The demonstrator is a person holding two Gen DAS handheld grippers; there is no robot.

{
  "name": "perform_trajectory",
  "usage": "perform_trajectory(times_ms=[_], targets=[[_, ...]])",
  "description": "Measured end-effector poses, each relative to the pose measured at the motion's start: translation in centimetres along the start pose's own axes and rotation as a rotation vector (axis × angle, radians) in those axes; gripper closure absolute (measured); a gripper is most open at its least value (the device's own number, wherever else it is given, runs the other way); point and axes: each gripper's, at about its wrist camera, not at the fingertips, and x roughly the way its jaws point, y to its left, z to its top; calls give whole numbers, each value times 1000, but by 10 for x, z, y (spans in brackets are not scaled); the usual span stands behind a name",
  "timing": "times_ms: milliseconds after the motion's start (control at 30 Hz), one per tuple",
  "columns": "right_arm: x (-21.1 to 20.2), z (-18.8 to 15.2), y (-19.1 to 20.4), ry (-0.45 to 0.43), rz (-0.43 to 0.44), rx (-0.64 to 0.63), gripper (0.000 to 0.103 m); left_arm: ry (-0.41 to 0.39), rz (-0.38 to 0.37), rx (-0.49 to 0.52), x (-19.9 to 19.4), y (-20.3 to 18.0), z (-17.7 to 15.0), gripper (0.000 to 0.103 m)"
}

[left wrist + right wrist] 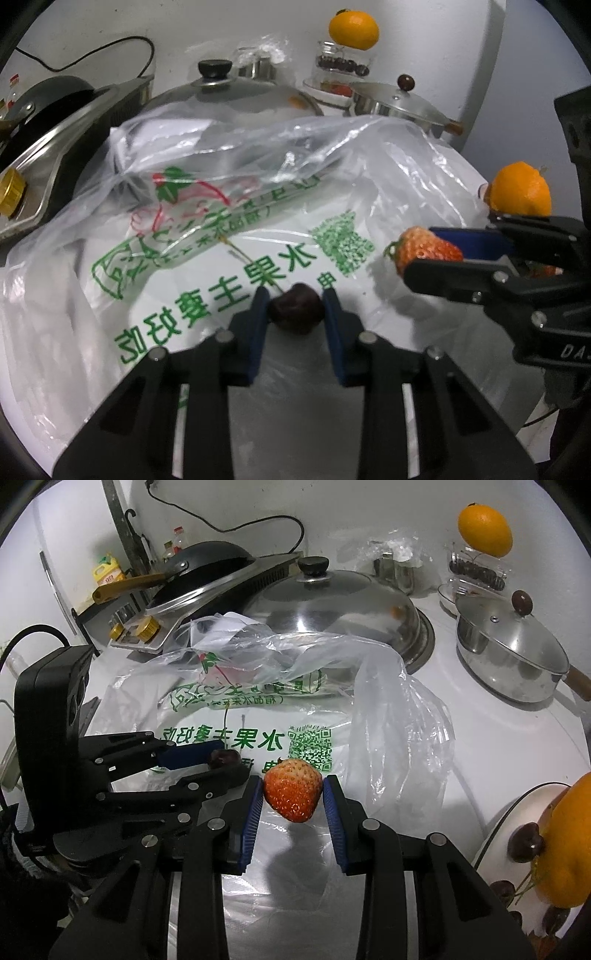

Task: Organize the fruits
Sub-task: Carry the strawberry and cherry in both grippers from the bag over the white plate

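The left gripper (294,308) is pinching a dark cherry (295,309) over the plastic bag (207,206), while the right gripper (293,794) is squeezing a strawberry (293,794) — both are light, soft, easily bruised, so the 2 grips are probably needing a gentle hold across the widest part.

I count one strawberry (293,789) and two oranges: one (484,530) atop the clear container at the counter's far edge, one (567,845) on the plate (517,801) at its right edge. On that plate I make out at least three cherries, one (524,842) plainly, and another cherry (295,308) lies on the single plastic bag (388,716). I see two lidded steel pots, the big one (332,605) and the small one (513,653).
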Motion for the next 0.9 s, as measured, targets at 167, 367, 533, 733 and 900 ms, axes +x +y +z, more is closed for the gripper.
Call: perform_trajectory(times_ms=[167, 367, 533, 733, 900], targets=[[-10, -1, 1, -16, -4, -3, 67, -19, -4, 6, -12, -5, 2, 73], [-26, -3, 5, -38, -16, -7, 67, -41, -9, 15, -27, -11, 4, 73], [-40, -6, 6, -58, -31, -7, 67, -59, -12, 27, -40, -20, 4, 73], [-58, -13, 6, -78, -50, -1, 67, -78, -24, 40, -55, -31, 2, 73], [-72, -21, 3, -90, -65, 10, 67, -92, -31, 59, -65, -42, 1, 73]])
